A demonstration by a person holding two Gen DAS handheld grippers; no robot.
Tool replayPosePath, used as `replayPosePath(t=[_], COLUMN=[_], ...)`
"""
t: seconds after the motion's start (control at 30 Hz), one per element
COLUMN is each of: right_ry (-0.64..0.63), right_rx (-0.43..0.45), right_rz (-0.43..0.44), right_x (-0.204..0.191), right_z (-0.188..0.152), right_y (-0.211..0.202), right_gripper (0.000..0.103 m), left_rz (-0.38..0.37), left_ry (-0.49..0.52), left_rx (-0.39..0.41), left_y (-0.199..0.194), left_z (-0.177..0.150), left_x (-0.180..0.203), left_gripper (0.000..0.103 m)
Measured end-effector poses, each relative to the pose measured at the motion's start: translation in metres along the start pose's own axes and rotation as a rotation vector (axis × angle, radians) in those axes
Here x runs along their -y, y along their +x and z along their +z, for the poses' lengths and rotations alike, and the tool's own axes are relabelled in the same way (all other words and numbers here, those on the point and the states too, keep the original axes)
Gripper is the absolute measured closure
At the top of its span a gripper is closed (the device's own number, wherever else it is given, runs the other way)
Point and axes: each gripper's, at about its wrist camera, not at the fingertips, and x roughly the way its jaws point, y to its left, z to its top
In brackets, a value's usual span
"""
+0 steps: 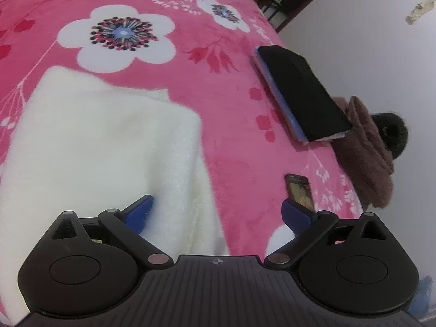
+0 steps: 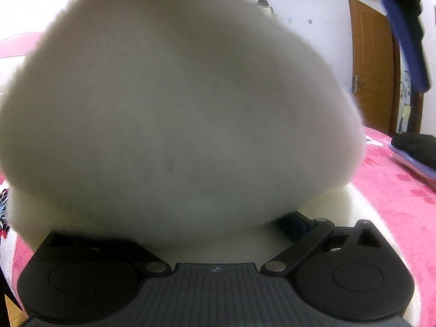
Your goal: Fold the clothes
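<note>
A white fluffy garment (image 1: 109, 141) lies partly folded on the pink flowered blanket (image 1: 218, 81). My left gripper (image 1: 218, 201) hovers over the garment's right edge with its jaws wide apart. The left blue finger (image 1: 139, 212) sits over the white fabric, the right one over the blanket, and nothing is pinched. In the right wrist view the same white garment (image 2: 177, 103) bulges right in front of the lens and drapes over my right gripper (image 2: 215, 223). Only its right blue finger (image 2: 293, 223) shows, standing far out to the side. The left finger is buried under fabric.
A folded stack with a black piece on top (image 1: 299, 90) lies near the bed's right edge. Next to it are a brown garment (image 1: 368, 150) and a phone (image 1: 299, 190). Past that edge the bed drops to a pale floor. A wooden door (image 2: 373, 62) stands behind.
</note>
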Motion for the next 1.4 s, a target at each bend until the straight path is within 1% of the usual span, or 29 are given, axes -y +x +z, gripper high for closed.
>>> replayPosePath(t=[0.07,0.2,0.3,0.43,0.57,0.63,0.67,0.73,0.83,0.87,0.9,0.97,1.03,1.17,1.27,1.33,1.4], right_ry=[0.001,0.002,0.002,0.003,0.004,0.005,0.006,0.007,0.009,0.009,0.009,0.009,0.010,0.013,0.017,0.020,0.021], right_rx=[0.000,0.001,0.002,0.004,0.008,0.013,0.015,0.019,0.024,0.024,0.025,0.026,0.027,0.030,0.033,0.034,0.033], right_rz=[0.000,0.001,0.001,0.002,0.002,0.004,0.005,0.007,0.010,0.011,0.011,0.012,0.014,0.021,0.027,0.031,0.033], right_x=[0.000,0.001,0.001,0.001,0.000,0.000,0.000,0.001,0.001,0.000,0.000,-0.001,-0.001,0.000,0.000,-0.001,-0.002], right_z=[0.000,0.000,0.000,-0.001,-0.002,-0.002,-0.003,-0.004,-0.004,-0.005,-0.005,-0.005,-0.005,-0.006,-0.007,-0.008,-0.009], right_y=[0.000,0.000,0.000,0.000,0.000,-0.001,-0.001,-0.001,-0.002,-0.002,-0.002,-0.002,-0.002,-0.001,-0.001,-0.001,-0.001], right_gripper=[0.003,0.003,0.003,0.003,0.003,0.003,0.003,0.003,0.003,0.003,0.003,0.003,0.003,0.002,0.002,0.002,0.002], left_rz=[-0.015,-0.071,-0.180,-0.219,-0.203,-0.176,-0.138,-0.012,0.217,0.288,0.344,0.399,0.404,0.390,0.399,0.396,0.383], left_ry=[-0.007,-0.046,-0.067,-0.003,0.034,0.049,0.065,0.110,0.204,0.229,0.244,0.246,0.232,0.248,0.293,0.306,0.295], left_rx=[-0.003,-0.015,-0.031,-0.002,0.060,0.109,0.146,0.234,0.341,0.363,0.372,0.362,0.342,0.321,0.308,0.305,0.304], left_y=[-0.005,-0.015,-0.022,-0.032,-0.045,-0.055,-0.062,-0.074,-0.081,-0.080,-0.075,-0.065,-0.055,-0.038,-0.025,-0.020,-0.020], left_z=[0.000,0.005,0.007,0.006,0.003,0.000,-0.003,-0.011,-0.028,-0.033,-0.037,-0.040,-0.038,-0.030,-0.025,-0.027,-0.028], left_x=[0.001,0.001,0.004,0.017,0.008,-0.006,-0.015,-0.032,-0.053,-0.058,-0.064,-0.073,-0.082,-0.088,-0.087,-0.090,-0.094], left_gripper=[0.004,0.004,0.004,0.004,0.004,0.004,0.004,0.004,0.004,0.004,0.004,0.004,0.004,0.004,0.004,0.004,0.004])
